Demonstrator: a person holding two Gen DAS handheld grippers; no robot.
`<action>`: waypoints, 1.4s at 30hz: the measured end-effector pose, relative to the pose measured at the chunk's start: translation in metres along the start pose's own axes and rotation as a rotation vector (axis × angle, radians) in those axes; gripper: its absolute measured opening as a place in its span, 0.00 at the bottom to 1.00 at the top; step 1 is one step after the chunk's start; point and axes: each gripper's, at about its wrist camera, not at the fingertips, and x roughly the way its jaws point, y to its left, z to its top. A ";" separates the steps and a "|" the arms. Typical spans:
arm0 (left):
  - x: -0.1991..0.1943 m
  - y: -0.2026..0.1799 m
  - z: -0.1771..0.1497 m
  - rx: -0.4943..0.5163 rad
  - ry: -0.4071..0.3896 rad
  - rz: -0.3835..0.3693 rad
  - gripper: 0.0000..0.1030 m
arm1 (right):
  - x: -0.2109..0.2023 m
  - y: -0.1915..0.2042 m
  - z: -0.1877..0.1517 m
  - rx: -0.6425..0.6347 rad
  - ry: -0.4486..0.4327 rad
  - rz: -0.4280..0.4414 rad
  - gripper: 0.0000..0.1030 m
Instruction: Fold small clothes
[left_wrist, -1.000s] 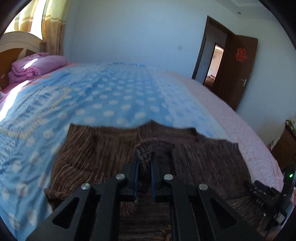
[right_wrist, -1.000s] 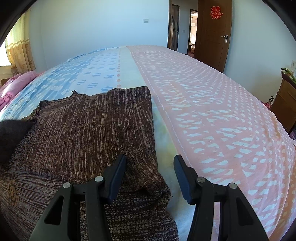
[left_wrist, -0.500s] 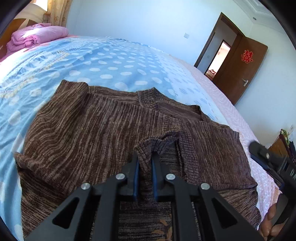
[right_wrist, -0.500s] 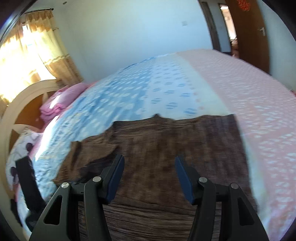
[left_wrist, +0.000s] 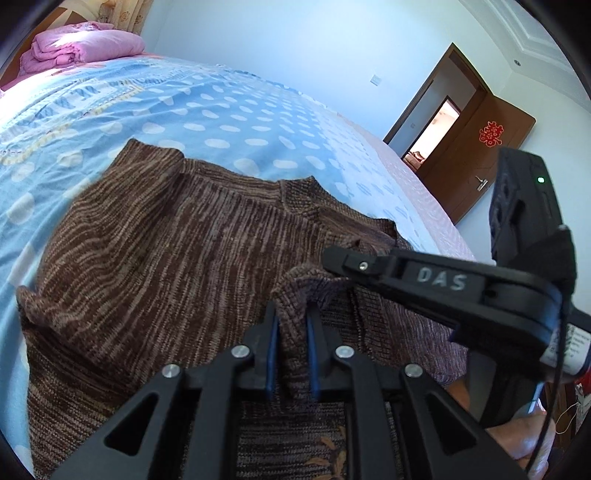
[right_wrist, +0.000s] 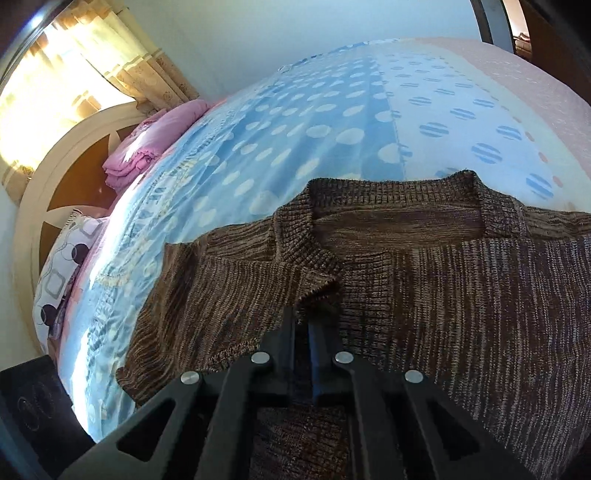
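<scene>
A brown knitted sweater lies spread on the bed, collar toward the far side; it also shows in the right wrist view. My left gripper is shut on a raised fold of the sweater's ribbed edge near the middle. My right gripper is shut on the sweater's ribbed edge just below the collar. In the left wrist view the right gripper reaches in from the right, its tip right beside my left gripper's fold.
The bed has a blue dotted sheet and a pink section on the right. A folded pink quilt lies by the headboard. An open brown door stands at the back right.
My right gripper swung left from the sweater's right edge to the middle and shut on the ribbed edge. My left gripper kept its hold, and its view shifted over the sweater.
</scene>
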 end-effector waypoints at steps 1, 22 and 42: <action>-0.001 0.000 0.000 -0.001 -0.001 0.000 0.18 | -0.001 0.002 0.000 -0.008 -0.012 0.006 0.05; 0.023 -0.111 -0.026 0.328 0.049 0.129 0.29 | -0.053 -0.062 0.007 -0.111 -0.056 -0.095 0.06; -0.037 0.064 0.012 0.047 0.022 0.510 0.81 | -0.064 -0.013 -0.079 -0.190 -0.073 -0.146 0.07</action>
